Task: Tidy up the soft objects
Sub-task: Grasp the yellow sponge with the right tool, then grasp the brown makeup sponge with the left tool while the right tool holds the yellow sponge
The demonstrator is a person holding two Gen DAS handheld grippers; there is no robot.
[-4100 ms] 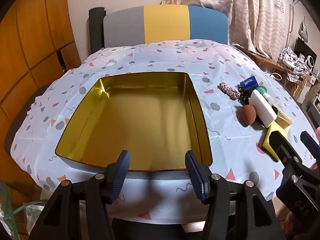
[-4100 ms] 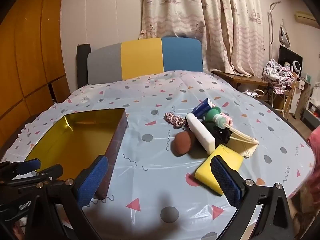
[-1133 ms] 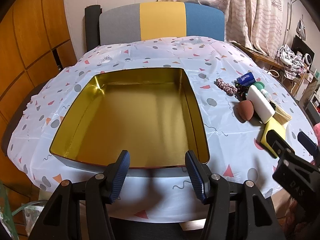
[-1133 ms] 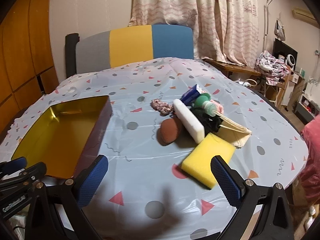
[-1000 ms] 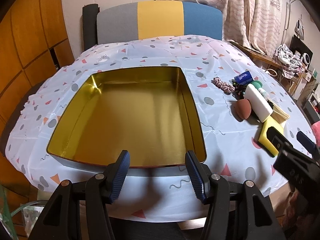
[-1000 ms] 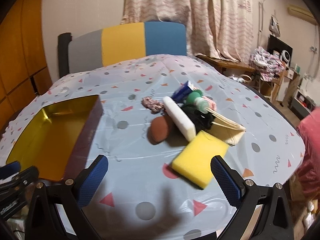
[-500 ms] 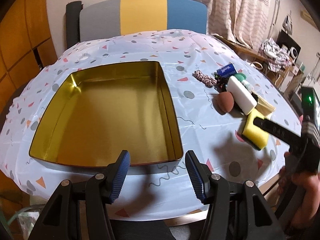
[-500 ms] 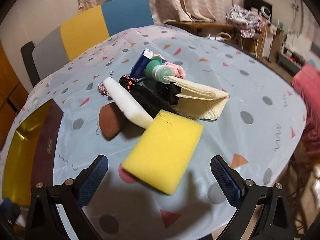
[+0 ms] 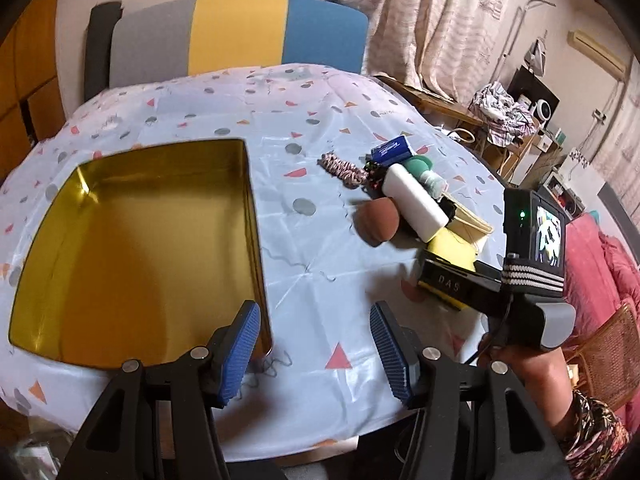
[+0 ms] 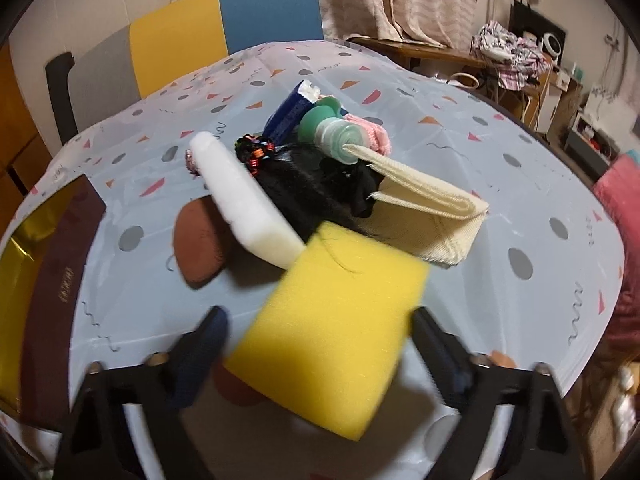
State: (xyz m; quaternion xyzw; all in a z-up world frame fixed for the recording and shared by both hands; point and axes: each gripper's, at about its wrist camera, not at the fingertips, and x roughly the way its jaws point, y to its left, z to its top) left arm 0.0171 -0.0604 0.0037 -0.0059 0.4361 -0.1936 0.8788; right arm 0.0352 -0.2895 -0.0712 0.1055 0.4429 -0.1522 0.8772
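Observation:
A yellow sponge (image 10: pixel 336 336) lies on the patterned tablecloth at the near end of a pile of items. My right gripper (image 10: pixel 320 320) straddles it, one finger on each side. Its jaws are closing, and the blurred pads do not clearly press on the sponge. Behind the sponge are a white foam block (image 10: pixel 244 200), a brown makeup sponge (image 10: pixel 198 240), a black fuzzy piece (image 10: pixel 304 196) and a folded cream cloth (image 10: pixel 432 208). The open gold tin (image 9: pixel 250 208) sits to the left. My left gripper (image 9: pixel 315 320) hovers open and empty by the tin's near right corner.
A green-capped bottle (image 10: pixel 336 136), a blue tube (image 10: pixel 288 116), a pink item (image 10: pixel 374 132) and a braided scrunchie (image 9: pixel 340 168) lie at the pile's far end. A grey, yellow and blue chair (image 9: pixel 236 40) stands behind the table. A person's hand (image 9: pixel 520 364) holds the right gripper.
The right gripper dropped and moved in over the yellow sponge, and its fingers have come closer together around it. The left gripper swung right, so the tin sits further left in its view.

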